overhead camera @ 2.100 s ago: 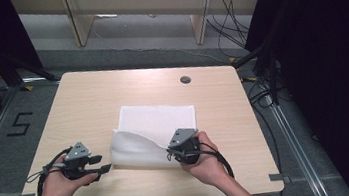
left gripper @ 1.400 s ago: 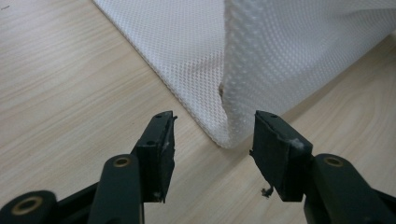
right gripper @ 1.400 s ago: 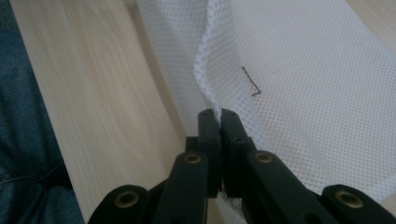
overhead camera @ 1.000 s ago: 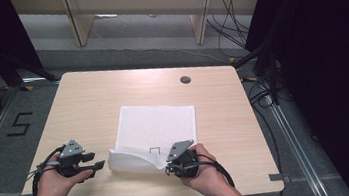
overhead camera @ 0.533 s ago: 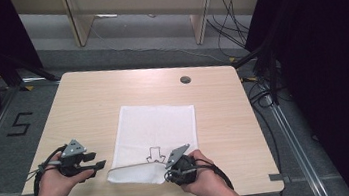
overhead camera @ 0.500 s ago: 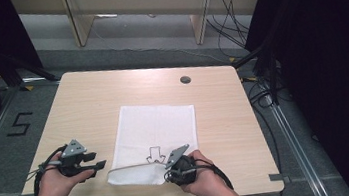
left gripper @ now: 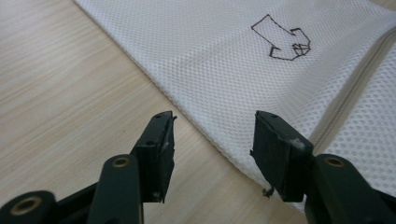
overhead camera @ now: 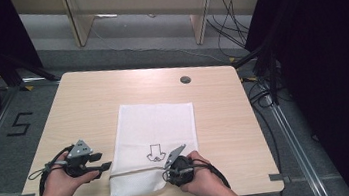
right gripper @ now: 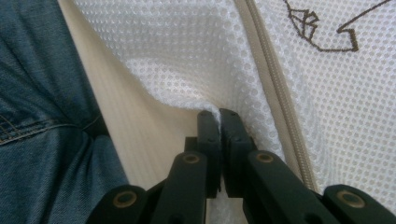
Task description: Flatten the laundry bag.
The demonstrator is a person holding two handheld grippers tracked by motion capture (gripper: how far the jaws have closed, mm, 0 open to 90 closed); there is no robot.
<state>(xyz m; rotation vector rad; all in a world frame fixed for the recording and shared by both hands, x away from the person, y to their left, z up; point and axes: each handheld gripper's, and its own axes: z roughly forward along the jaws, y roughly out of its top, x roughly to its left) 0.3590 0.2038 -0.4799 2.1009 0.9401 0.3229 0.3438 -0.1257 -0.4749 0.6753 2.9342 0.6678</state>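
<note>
Compared with two seconds ago, your right hand-held gripper is now sitting nearer to you, at the front edge of the tabletop, and it is pulling the near part of the white mesh bag with it. The raised fold is now lying much flatter, and the bag is reaching almost to the tabletop edge. Its jaws are pressing together on a pinch of the mesh just beside the zipper, as the right gripper view is showing. The black arrow drawing is now lying open to view in the middle of the bag.

Your left hand-held gripper is staying at the left of the bag, a little lower than before. Its jaws are standing apart with nothing between them, just beside the bag's left edge.

A round cable hole is lying far behind the bag, well apart. Your blue trouser leg is showing below the tabletop edge
</note>
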